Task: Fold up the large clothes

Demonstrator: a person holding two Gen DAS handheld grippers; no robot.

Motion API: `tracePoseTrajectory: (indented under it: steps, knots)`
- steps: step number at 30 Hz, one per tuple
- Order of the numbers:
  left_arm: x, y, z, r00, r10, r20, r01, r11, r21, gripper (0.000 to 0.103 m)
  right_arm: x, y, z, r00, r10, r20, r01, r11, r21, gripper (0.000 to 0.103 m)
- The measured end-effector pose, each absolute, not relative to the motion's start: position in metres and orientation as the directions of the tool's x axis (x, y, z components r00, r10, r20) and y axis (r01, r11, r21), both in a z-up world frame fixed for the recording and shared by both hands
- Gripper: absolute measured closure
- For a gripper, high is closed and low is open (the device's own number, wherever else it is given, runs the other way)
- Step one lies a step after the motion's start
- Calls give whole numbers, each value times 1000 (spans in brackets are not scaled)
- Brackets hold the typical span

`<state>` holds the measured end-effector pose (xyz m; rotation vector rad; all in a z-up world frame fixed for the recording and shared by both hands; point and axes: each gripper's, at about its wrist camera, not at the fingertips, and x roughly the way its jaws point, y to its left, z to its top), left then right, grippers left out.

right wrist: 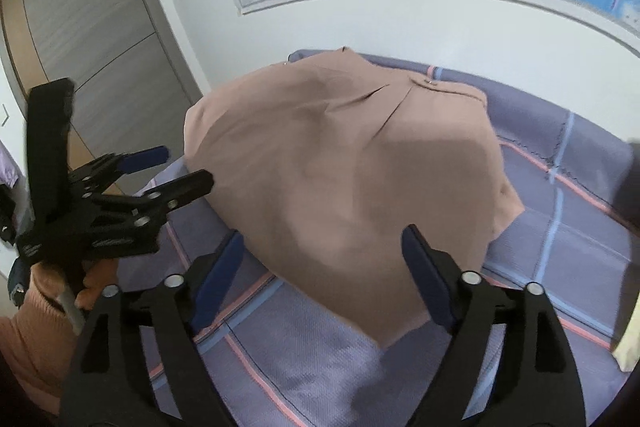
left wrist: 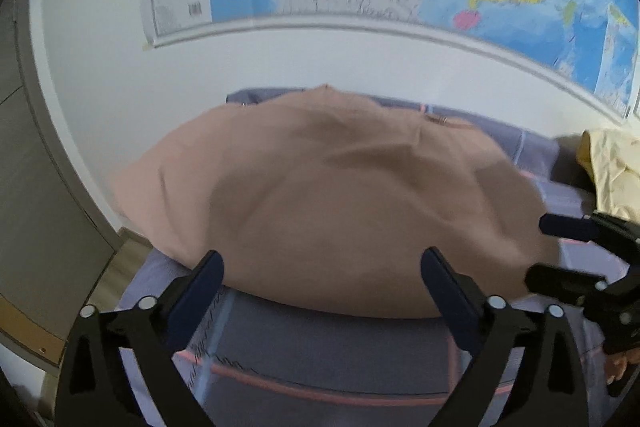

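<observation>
The bed, under a lilac checked cover, carries the tan garment, which lies in a compact, roughly doubled shape with a few soft creases, its near edge just ahead of both grippers; at least one fold looks done, though how many remain I cannot tell. A pale yellow cloth at the bed's right edge is probably still unfolded. Left gripper and right gripper both stand with jaws wide apart, holding nothing.

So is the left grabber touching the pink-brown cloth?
Apart. The right wrist view shows the left gripper open, off the tan garment edge, bedspread showing between.
</observation>
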<state>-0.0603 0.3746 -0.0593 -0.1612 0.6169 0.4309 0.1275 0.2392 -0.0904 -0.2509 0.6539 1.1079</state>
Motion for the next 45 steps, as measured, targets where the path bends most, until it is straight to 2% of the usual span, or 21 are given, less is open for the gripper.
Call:
tracePoseTrajectory:
  steps: [6,14,22,26,45]
  knots:
    - [-71,355,-51,735,391,-554,-476,880,-9,7,122,234,-85,316,748,-583,-886,453,100,10]
    - [-77,342,-51,725,375,-578,-481,876,-35,7,117,221,-84,337,753,-564,-879,466,97,6]
    - [-91,327,-49,704,429,-566,-539,842,-33,7,106,207,-83,356,762,-541,-876,474,91,6]
    - [-101,321,-46,711,421,-563,-548,834,-69,7,96,199,-84,365,769,-524,-878,472,81,6]
    - [-118,283,-54,691,436,-577,-564,824,-53,7,62,159,-89,375,781,-499,-876,475,85,6]
